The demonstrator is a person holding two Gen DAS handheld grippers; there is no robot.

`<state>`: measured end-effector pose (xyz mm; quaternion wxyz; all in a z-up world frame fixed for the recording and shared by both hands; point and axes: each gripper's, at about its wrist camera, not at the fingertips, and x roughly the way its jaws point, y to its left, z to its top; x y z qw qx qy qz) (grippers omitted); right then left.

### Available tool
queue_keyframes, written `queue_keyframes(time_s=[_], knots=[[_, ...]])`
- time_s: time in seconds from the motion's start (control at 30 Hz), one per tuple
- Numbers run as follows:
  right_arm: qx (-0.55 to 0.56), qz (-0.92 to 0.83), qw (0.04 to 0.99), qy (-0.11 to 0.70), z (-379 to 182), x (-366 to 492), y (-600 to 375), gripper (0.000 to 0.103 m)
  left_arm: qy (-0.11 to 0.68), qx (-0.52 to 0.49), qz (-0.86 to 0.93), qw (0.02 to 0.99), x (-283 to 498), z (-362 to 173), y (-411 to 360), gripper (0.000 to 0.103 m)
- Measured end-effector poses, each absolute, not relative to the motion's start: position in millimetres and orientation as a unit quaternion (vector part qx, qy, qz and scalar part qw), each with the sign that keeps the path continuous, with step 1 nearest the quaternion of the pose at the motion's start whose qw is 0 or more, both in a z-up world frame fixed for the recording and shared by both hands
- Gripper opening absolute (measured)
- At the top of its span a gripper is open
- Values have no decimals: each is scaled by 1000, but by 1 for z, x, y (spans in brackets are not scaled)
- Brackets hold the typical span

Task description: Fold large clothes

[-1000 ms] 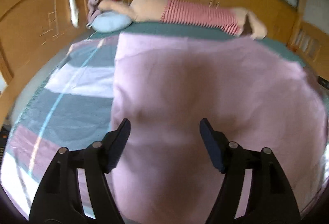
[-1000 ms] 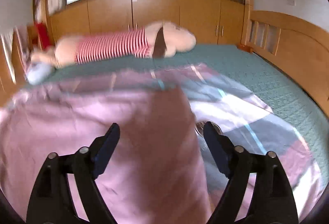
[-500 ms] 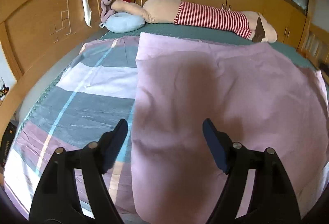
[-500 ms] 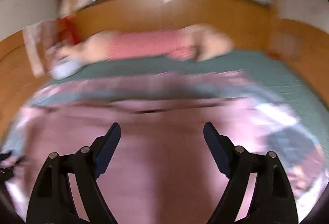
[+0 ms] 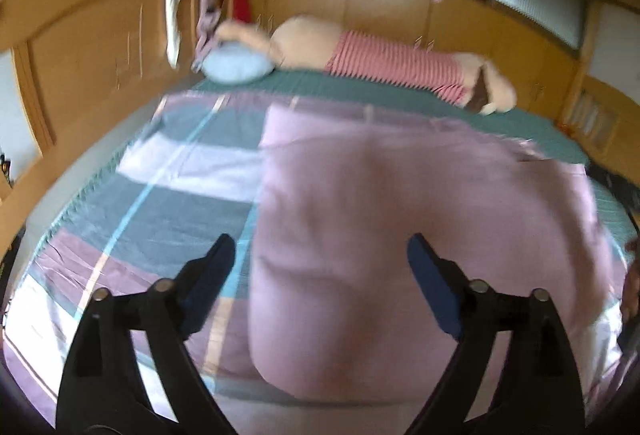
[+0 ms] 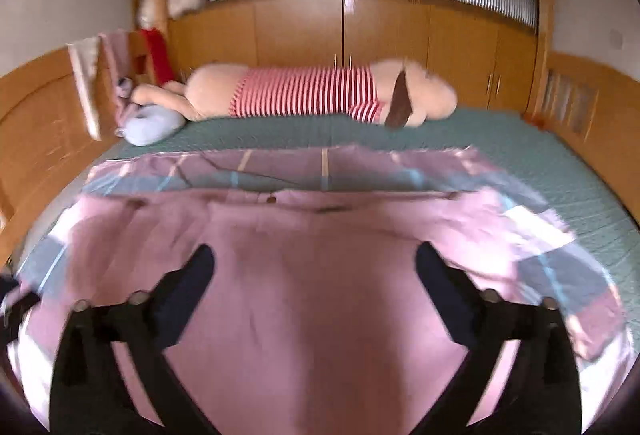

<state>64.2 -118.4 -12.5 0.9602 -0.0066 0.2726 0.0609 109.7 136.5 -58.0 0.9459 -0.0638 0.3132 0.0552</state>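
A large pink cloth (image 5: pixel 400 227) lies folded over a striped grey, white and purple sheet (image 5: pixel 168 195) on the green bed. My left gripper (image 5: pixel 320 267) is open and empty above the pink cloth's left edge near the bed's front. The pink cloth fills the right wrist view (image 6: pixel 320 275), with a button showing at its far edge. My right gripper (image 6: pixel 316 275) is open and empty above the cloth's middle. The striped sheet (image 6: pixel 560 259) shows at both sides of the cloth.
A long plush toy in a red striped shirt (image 6: pixel 312 95) lies along the far side of the bed by a pale blue pillow (image 5: pixel 236 65). Wooden cabinets (image 6: pixel 400 47) stand behind. A wooden headboard (image 5: pixel 80 55) with hanging clothes is at left.
Both grippers have stayed open and empty. The right gripper swung left from the cloth's right edge to over its middle. The left gripper drifted left and back a little.
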Motion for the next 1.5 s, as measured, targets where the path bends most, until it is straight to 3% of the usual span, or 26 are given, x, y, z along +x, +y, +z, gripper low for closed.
queue_keyframes(time_s=[0.1, 0.43, 1.5], knots=[[-16, 55, 958, 281, -9, 10, -142, 102, 284, -44, 33, 957, 81, -30, 101, 101], [-66, 17, 959, 275, -15, -33, -141, 102, 287, -9, 0, 958, 42, -22, 26, 101], [-59, 25, 957, 281, -37, -18, -132, 102, 309, -26, 4, 951, 49, -37, 36, 101]])
